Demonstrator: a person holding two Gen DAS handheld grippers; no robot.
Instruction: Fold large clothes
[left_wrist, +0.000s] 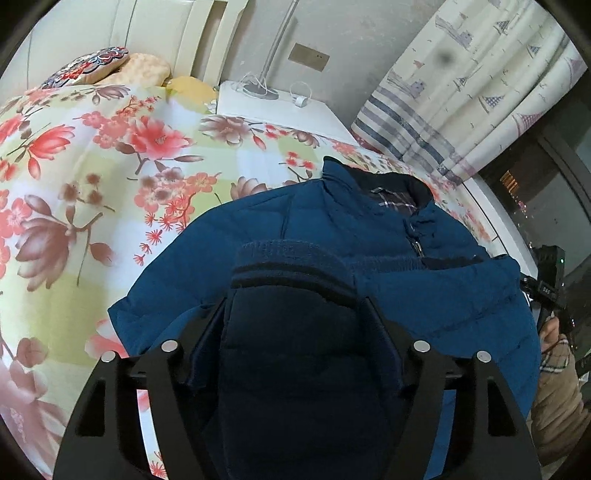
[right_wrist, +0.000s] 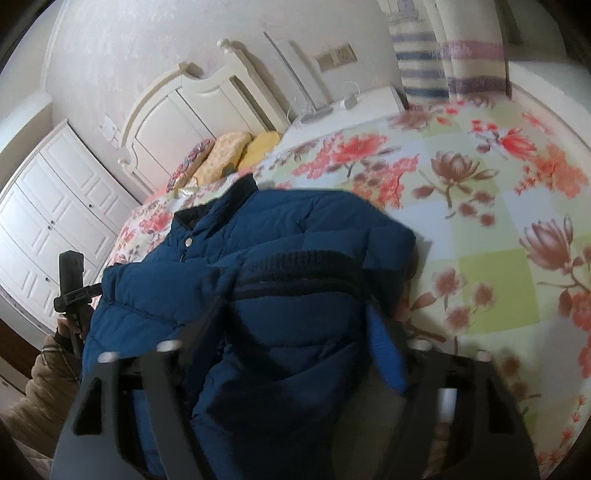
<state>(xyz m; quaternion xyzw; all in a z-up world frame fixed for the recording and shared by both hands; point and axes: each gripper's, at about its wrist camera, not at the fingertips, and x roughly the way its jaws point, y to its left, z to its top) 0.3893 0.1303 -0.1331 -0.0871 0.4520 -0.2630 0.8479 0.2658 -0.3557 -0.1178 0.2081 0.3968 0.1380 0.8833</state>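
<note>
Folding: jacket lay on bed
Left gripper: clamped on hem
Right gripper: clamped on hem
Risk: puffy, slick fabric could slip free, undoing fold

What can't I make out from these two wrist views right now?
- Left gripper fingertips: left wrist view, buried under the jacket hem fabric, so contact is unclear.
- Right gripper fingertips: right wrist view, motion blur and the jacket cover them.
- Jacket's lower part: both views, cut off by the bottom edge.
- Zipper: too small to tell how far it is closed.
- Bedspread pattern: blurred in the right wrist view.
</note>
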